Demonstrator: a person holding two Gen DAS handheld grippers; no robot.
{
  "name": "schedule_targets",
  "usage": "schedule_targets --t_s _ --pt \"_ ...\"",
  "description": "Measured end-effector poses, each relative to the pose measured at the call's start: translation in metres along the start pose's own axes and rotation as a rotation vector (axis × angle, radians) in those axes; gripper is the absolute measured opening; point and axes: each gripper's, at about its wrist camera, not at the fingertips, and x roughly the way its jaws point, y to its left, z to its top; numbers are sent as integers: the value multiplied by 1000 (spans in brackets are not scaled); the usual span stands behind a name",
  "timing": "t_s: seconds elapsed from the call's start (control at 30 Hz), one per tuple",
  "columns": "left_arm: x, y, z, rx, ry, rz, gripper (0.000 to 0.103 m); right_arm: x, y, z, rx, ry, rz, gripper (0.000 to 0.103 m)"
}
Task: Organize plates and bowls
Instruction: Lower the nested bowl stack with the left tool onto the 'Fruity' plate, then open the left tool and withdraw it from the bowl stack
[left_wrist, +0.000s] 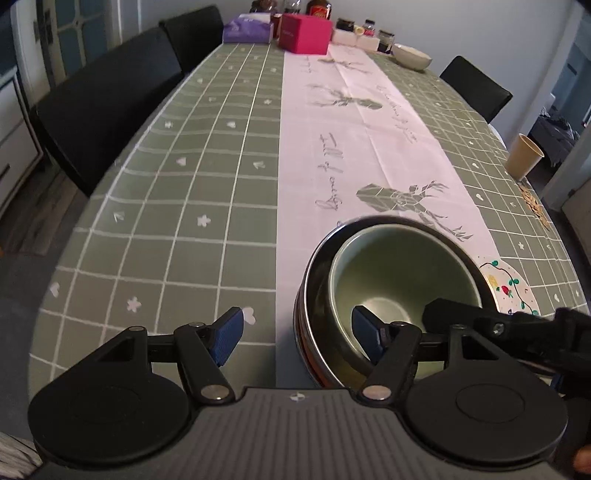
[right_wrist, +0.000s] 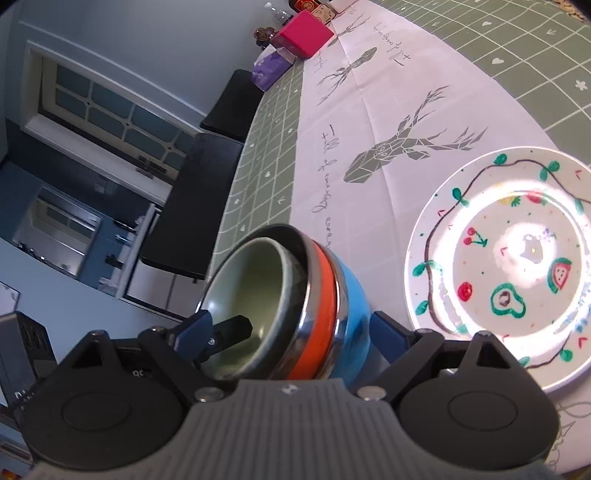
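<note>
The stack of nested bowls (right_wrist: 295, 306) sits on the near part of the white table runner (left_wrist: 354, 133), a pale green ceramic bowl (left_wrist: 399, 277) inside a steel-rimmed orange bowl (right_wrist: 319, 314), which in turn sits in a blue one (right_wrist: 352, 295). Both claws stand apart around the stack's rim. The right gripper (right_wrist: 291, 328) straddles the wall, one finger inside the green bowl and one outside by the blue shell, pads not yet pressing. The left gripper (left_wrist: 299, 330) has one blue pad (left_wrist: 364, 325) dipping over the near rim and the other out over the green checked tablecloth (left_wrist: 166, 206), holding nothing.

To do this well, I'd judge only one claw should close, squarely across all three walls, low enough that the inner bowl cannot slip; the glazed green bowl looks slick and loose in its seat. Lift level, then carry it right towards the painted fruit plate (right_wrist: 517, 258) lying just beside the stack. Far down the table a cream bowl (left_wrist: 412, 55) waits, a paper cup (left_wrist: 524, 157) on the right edge.
</note>
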Motion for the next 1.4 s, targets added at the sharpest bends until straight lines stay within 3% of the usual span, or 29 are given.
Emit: schedule_targets --t_s 0.07,0.1,0.17,0.4,0.53,0.73,1.0,1.3,1.4 --pt "7 6 -1 -49 32 -25 75 7 3 -1 -17 7 -59 81" --pt "7 9 -2 -78 37 -65 65 11 4 -2 -35 14 -106 68" --pt "6 9 -3 -103 49 -121 46 13 5 -3 -31 9 -117 66" --pt "3 -5 4 -75 52 -70 42 11 3 0 9 7 -138 62" --pt "-6 -16 8 -47 10 -70 42 0 2 6 29 -13 -120 62" --pt "-12 -28 24 -105 23 -176 42 -38 8 19 34 -96 -135 62" --pt "6 -88 28 13 101 -256 43 -94 -30 23 148 -162 -180 62" --pt "21 -128 22 110 124 -258 43 -118 -53 25 166 -188 -229 62" --pt "17 -138 18 165 80 -221 43 -119 -63 26 186 -178 -216 62"
